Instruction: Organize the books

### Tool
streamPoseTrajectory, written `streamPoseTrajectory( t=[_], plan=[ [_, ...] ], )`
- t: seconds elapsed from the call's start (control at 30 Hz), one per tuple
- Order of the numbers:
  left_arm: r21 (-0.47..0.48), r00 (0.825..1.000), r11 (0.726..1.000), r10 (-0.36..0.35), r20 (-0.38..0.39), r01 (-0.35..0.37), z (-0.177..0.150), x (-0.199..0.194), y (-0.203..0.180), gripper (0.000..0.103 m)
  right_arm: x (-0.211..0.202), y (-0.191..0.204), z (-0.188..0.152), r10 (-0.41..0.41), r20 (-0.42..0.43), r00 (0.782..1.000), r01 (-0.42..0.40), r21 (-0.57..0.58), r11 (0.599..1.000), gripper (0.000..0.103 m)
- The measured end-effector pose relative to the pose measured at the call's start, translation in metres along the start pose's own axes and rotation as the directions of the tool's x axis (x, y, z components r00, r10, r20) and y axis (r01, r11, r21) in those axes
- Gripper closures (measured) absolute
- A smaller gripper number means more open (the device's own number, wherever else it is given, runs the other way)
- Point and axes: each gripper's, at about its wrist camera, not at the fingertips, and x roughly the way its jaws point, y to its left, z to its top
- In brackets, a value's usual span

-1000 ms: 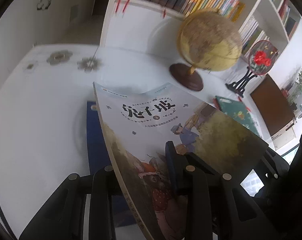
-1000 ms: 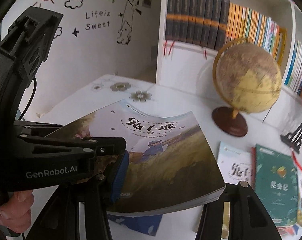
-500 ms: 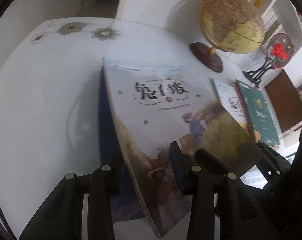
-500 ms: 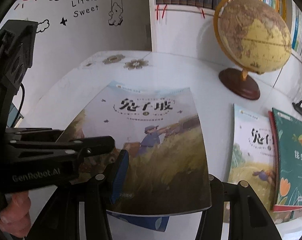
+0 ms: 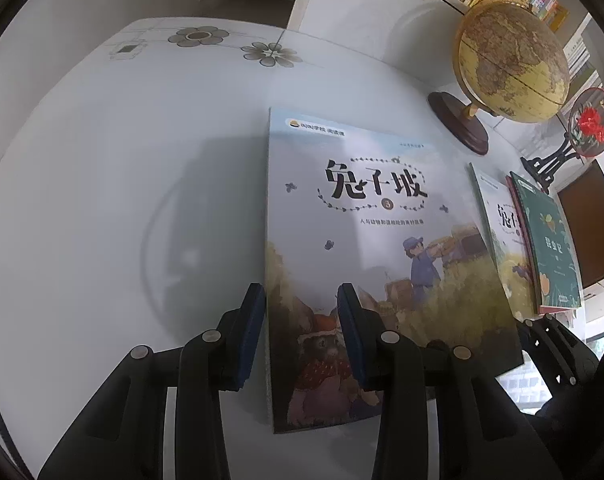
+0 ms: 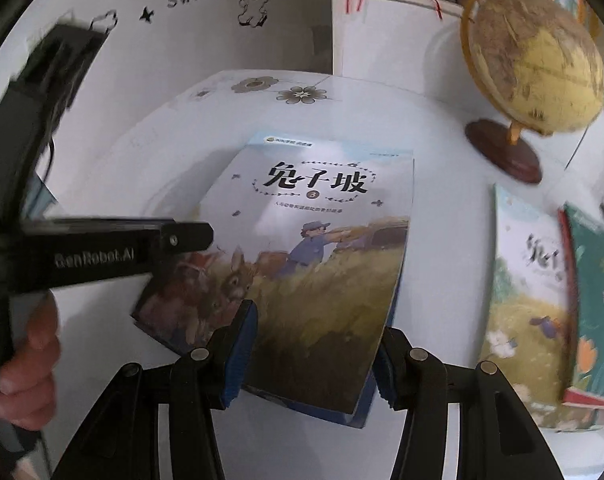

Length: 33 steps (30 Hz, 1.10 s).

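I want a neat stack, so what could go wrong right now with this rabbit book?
1. The right gripper pinches only the rabbit book's near corner, and the cover bows; it may land skewed on the blue book.
2. The left gripper straddles its spine edge; withdrawing might drag it.

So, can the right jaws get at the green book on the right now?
Probably not yet: the right gripper is shut on the rabbit book. The green book itself lies uncovered.
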Motion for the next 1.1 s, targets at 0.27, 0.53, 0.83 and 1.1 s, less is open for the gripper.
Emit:
streamPoseTrajectory(
  t=[0.27, 0.53, 0.83, 1.1],
  plan=[
    [0.014, 0.999, 1.0, 0.023, 0.03, -0.024, -0.008, -0.029, -0.017, 0.068, -0.027, -0.036, -0.009, -0.047, 0.005, 0.999, 0.046, 0.103, 0.994, 0.051],
    [0.083, 0.987, 0.984, 0.153, 0.056, -0.158, -0.017, -0.072, -0.081, 0.068, -0.084, -0.068, -0.025, -0.072, 0.042, 0.997, 0.063, 0.173, 0.983, 0.051],
    [0.19, 0.978, 0.965, 0.157, 0.133, -0.181, -0.028, -0.12, -0.194, 0.068, -0.166, -0.123, -0.042, -0.057, 0.128, 0.99, 0.028, 0.217, 0.976, 0.051],
    [0.227, 0.983, 0.97, 0.047, 0.177, -0.087, -0.037, -0.131, -0.276, 0.068, -0.236, -0.192, -0.056, -0.122, 0.247, 0.961, 0.059, 0.248, 0.967, 0.047]
  ],
)
